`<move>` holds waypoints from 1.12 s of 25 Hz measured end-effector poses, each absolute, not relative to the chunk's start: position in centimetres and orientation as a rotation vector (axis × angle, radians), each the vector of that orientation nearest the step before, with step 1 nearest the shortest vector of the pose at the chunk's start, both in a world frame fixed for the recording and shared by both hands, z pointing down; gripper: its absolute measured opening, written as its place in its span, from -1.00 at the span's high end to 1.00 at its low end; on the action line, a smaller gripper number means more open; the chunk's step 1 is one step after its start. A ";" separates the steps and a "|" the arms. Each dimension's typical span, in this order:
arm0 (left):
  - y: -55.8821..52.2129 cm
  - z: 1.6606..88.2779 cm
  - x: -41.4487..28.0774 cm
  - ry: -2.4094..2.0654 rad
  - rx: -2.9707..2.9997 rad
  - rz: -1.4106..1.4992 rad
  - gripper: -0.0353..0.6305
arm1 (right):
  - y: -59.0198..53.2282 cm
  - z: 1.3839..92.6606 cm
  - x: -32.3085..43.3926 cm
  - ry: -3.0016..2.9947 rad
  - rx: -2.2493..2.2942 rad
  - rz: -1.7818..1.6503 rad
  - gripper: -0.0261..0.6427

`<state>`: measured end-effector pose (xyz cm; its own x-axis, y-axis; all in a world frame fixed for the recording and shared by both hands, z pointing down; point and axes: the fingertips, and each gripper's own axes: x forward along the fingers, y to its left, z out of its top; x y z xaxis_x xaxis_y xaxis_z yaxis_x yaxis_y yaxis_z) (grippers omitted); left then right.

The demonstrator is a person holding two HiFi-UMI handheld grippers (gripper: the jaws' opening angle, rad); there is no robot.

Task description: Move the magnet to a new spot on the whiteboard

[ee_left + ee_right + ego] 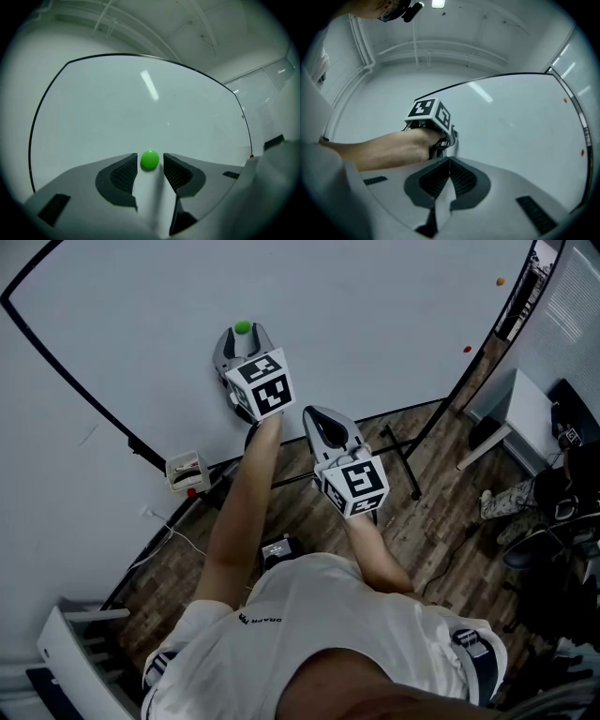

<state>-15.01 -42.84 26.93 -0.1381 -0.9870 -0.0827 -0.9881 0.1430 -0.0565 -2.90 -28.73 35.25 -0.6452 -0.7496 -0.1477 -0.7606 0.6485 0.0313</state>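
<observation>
A large whiteboard (375, 315) with a thin black frame filled the space ahead of both claws. Below and behind the claws lay a wooden plank floor (422, 540), where the board's black stand (403, 460) rested. A person in a white shirt (328, 615) reached both bare arms forward, one claw in each hand.

The left claw (242, 333) was stretched furthest out, its tips right up at the board's surface. Its jaws were spread apart, and the dark ribbed pads (123, 174) stood on either side of the magnet without squeezing it. The right claw (450, 160) hung lower and nearer the person, just to the right of the left claw and short of the board. Its jaws were pressed together with nothing between them. Each claw carried a white cube with black square patterns at its back end, nearest the hand.

The magnet (150, 160), a small round bright green button, sat on the whiteboard exactly between the tips of the left claw, level with the pads' front ends.

Far off to the right of both claws, close to the board's right edge, were two tinier dots, an orange dot (500, 281) higher up and a red dot (467, 350) below it
</observation>
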 end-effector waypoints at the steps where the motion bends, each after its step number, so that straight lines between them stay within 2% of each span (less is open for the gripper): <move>1: -43.0 27.0 -15.1 2.300 -1.994 0.015 0.41 | -28.8 35.3 -2.9 2.740 -1.262 0.136 0.88; 28: -43.8 27.4 -15.5 2.334 -1.959 -0.048 0.53 | -29.3 35.7 -3.0 2.734 -1.235 0.089 0.88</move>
<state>-15.54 -43.79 27.36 -0.1710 -0.9839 -0.0519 -0.9809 0.1749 -0.0845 -3.00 -29.25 35.73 -0.6532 -0.7418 -0.1520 -0.7501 0.6613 -0.0038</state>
